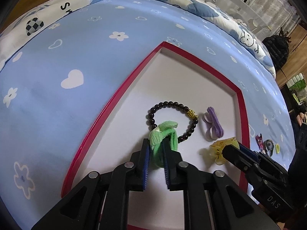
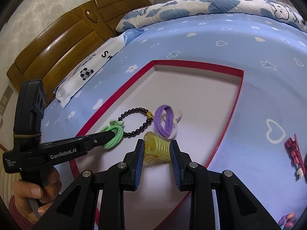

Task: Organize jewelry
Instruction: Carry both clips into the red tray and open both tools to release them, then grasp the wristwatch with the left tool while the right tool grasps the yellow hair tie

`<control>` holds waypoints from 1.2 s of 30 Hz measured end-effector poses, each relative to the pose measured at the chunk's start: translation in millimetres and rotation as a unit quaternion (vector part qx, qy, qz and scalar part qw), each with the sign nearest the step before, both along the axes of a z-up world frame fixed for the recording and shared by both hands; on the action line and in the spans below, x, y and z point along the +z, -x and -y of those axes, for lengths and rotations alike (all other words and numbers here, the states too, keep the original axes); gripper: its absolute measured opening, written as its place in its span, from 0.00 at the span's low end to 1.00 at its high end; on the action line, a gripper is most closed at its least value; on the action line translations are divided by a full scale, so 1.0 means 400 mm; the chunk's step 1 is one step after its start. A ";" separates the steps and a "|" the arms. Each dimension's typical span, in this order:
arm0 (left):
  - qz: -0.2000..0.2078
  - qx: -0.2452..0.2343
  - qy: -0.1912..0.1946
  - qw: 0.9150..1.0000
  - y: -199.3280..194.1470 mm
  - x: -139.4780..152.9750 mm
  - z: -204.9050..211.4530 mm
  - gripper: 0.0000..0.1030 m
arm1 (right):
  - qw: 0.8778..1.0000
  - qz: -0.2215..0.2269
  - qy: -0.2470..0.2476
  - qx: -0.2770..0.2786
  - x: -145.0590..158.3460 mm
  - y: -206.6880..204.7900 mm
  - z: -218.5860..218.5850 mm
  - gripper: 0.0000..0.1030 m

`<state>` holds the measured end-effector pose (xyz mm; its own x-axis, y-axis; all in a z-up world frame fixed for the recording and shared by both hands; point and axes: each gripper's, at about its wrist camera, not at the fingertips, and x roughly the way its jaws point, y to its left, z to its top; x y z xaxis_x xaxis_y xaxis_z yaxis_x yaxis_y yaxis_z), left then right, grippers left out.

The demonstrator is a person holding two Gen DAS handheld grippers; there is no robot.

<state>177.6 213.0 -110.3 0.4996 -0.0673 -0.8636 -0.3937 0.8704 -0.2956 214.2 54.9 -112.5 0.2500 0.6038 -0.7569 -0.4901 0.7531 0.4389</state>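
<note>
A red-rimmed white tray (image 1: pixel 115 99) (image 2: pixel 191 64) lies on the blue bedsheet. Inside it are a dark bead bracelet (image 1: pixel 168 103) (image 2: pixel 134 111) with a gold charm and a purple hair tie (image 1: pixel 215 122) (image 2: pixel 163 118). My left gripper (image 1: pixel 156 143) (image 2: pixel 113 134) is shut on a green hair tie (image 1: pixel 163 132) (image 2: pixel 115 132), low over the tray and overlapping the bracelet's near side. My right gripper (image 2: pixel 157 142) (image 1: pixel 230 147) is shut on a translucent yellow hair clip (image 2: pixel 155 145) (image 1: pixel 216 147), just in front of the purple tie.
A red hair clip (image 2: pixel 294 151) and other small colourful accessories (image 2: pixel 287 218) (image 1: pixel 266 143) lie on the sheet right of the tray. A quilt (image 2: pixel 191 5) is at the far side and a wooden headboard (image 2: pixel 57 44) at left. A person's hand (image 2: pixel 38 189) grips the left tool.
</note>
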 end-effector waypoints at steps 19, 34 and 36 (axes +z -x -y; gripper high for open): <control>0.007 0.000 -0.020 1.000 0.032 0.034 0.009 0.36 | 1.000 -0.002 -0.012 -0.001 0.024 0.010 0.018 0.40; 0.062 -0.013 0.006 0.998 0.119 0.123 0.065 0.59 | 0.996 0.024 -0.037 -0.074 0.118 0.070 0.222 0.57; 0.065 -0.020 0.008 0.998 0.122 0.129 0.080 0.60 | 0.995 0.028 -0.034 -0.090 0.125 0.083 0.263 0.58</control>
<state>128.7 181.0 -58.6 0.6040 -0.1025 -0.7903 -0.3170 0.8790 -0.3563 181.2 -50.2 -62.6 0.3993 0.5954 -0.6972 -0.3762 0.7999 0.4677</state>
